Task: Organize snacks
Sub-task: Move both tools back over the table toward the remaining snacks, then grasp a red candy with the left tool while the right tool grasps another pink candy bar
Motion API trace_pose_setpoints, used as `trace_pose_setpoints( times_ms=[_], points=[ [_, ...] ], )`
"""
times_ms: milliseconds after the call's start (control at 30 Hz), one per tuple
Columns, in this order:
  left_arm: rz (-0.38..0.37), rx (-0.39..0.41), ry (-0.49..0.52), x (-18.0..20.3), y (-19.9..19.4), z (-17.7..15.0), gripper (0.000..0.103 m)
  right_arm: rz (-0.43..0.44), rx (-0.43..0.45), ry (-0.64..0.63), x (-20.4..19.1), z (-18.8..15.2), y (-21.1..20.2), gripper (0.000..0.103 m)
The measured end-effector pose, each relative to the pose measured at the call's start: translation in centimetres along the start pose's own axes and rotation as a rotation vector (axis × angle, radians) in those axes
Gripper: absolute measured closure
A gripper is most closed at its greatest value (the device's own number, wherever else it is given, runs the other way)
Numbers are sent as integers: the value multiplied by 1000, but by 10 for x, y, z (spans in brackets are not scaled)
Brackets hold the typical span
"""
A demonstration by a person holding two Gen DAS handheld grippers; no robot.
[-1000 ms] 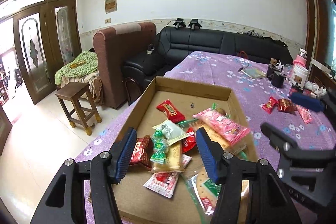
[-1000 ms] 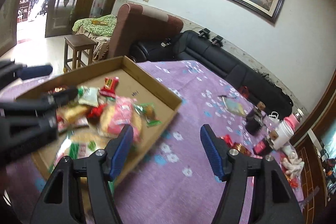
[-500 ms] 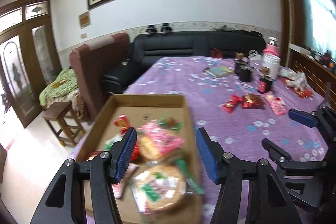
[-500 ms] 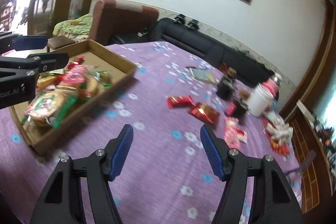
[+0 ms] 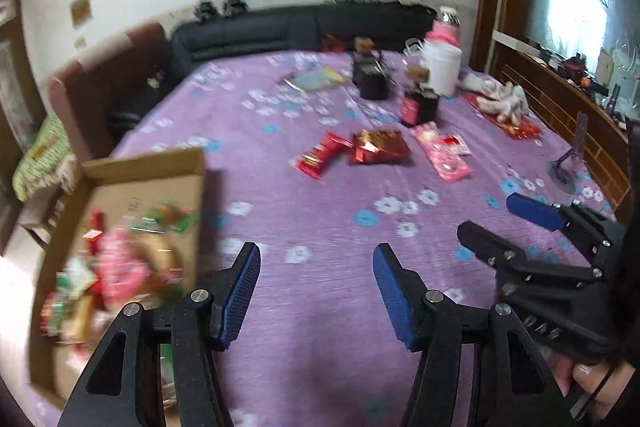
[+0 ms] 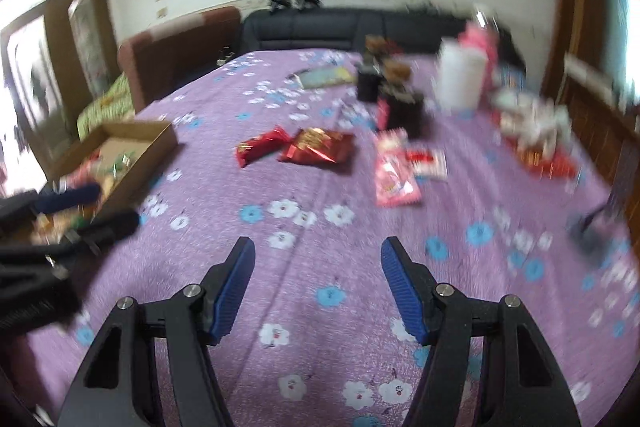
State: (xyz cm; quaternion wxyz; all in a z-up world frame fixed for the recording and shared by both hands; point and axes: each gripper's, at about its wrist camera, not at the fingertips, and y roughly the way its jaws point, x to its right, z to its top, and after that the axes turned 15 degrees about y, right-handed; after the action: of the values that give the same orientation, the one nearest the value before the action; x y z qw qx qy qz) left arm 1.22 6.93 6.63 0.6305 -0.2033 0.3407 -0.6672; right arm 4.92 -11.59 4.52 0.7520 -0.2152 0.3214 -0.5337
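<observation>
Both your left tongs (image 5: pixel 316 291) and right tongs (image 6: pixel 318 287) gape wide, empty. Three loose snack packets (image 6: pixel 316 147) lie beyond the cardboard box (image 6: pixel 158 139): light, crinkly, slippery; pinch a sealed edge.

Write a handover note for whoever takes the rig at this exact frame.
Left gripper: open, empty, over the purple cloth.
Right gripper: open, empty, facing the loose snacks.
Done: a pile of snacks lies in the cardboard box.
Left: red packet, red-gold packet and pink packet, all on the cloth outside the box, beside the jars.
</observation>
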Motion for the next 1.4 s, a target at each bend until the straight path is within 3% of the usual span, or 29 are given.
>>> trace_pose_setpoints(
  times_ms=[167,233,333,367,733,867,1000,1167,1233,1333,1400],
  points=[
    [-51,-70,-26,8,47,15,41,91,-96,143,32,12,6,63],
    [-31,-83,-31,7,62,16,46,112,-139,168,39,16,9,63],
    [-12,-86,-36,7,77,10,76,131,-173,200,49,29,14,63],
    [-7,-93,-33,7,81,6,77,109,-168,191,50,36,17,63],
    [-14,-72,-51,-7,82,0,77,30,-202,212,50,100,105,63],
    [9,-63,-47,-10,80,1,77,-49,-224,167,38,100,137,75],
    [11,-62,-82,-20,80,0,77,-3,-242,116,24,84,130,79],
    [0,-57,-101,-24,80,-1,77,189,-382,17,-8,38,98,80],
    [3,-59,-100,-23,80,-1,77,186,-333,4,-8,31,83,80],
    [0,-69,-94,-22,82,-1,77,107,-208,46,13,36,73,80],
    [0,-67,-102,-23,83,-1,77,129,-233,105,27,34,78,80]
  ],
)
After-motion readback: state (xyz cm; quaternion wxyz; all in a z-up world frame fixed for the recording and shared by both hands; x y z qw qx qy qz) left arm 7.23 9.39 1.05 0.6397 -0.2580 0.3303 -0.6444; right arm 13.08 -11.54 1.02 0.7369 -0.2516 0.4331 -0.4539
